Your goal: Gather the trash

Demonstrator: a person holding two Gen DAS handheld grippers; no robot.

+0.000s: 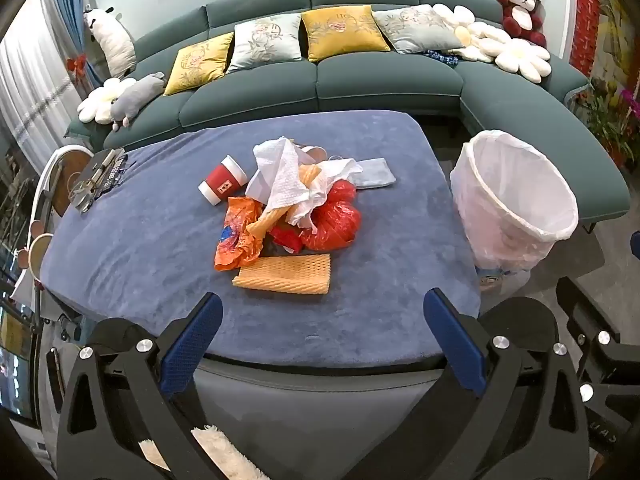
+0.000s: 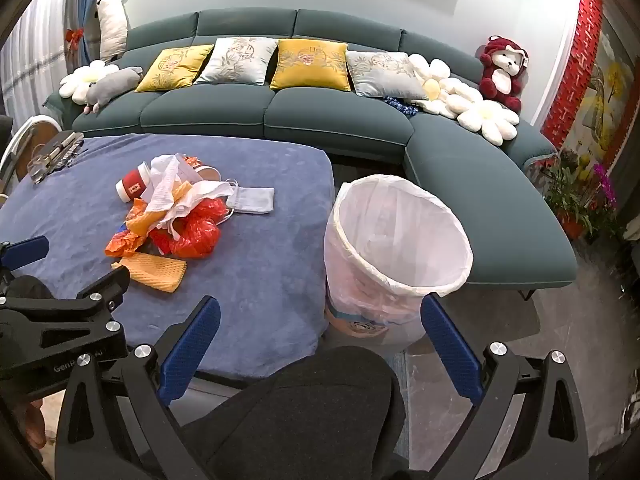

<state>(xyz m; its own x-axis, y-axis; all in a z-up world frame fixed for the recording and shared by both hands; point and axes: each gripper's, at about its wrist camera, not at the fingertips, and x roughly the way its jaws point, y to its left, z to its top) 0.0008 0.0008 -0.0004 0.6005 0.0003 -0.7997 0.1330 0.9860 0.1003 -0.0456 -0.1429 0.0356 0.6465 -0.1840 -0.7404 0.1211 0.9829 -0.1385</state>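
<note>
A pile of trash lies mid-table: a red and white paper cup (image 1: pixel 223 185) on its side, crumpled white tissues (image 1: pixel 286 178), a red plastic bag (image 1: pixel 332 220), an orange wrapper (image 1: pixel 238 236), an orange foam net (image 1: pixel 286 274) and a pale blue pouch (image 1: pixel 376 178). The pile also shows in the right wrist view (image 2: pixel 176 216). A bin with a white liner (image 1: pixel 516 204) (image 2: pixel 400 248) stands on the floor right of the table. My left gripper (image 1: pixel 322 340) is open and empty over the table's near edge. My right gripper (image 2: pixel 320 344) is open and empty, in front of the bin.
The table is covered by a blue cloth (image 1: pixel 160 240). Dark metal items (image 1: pixel 98 178) lie at its far left corner. A green sofa (image 1: pixel 360 80) with cushions and plush toys curves behind and to the right. Potted plants (image 2: pixel 580 196) stand at the far right.
</note>
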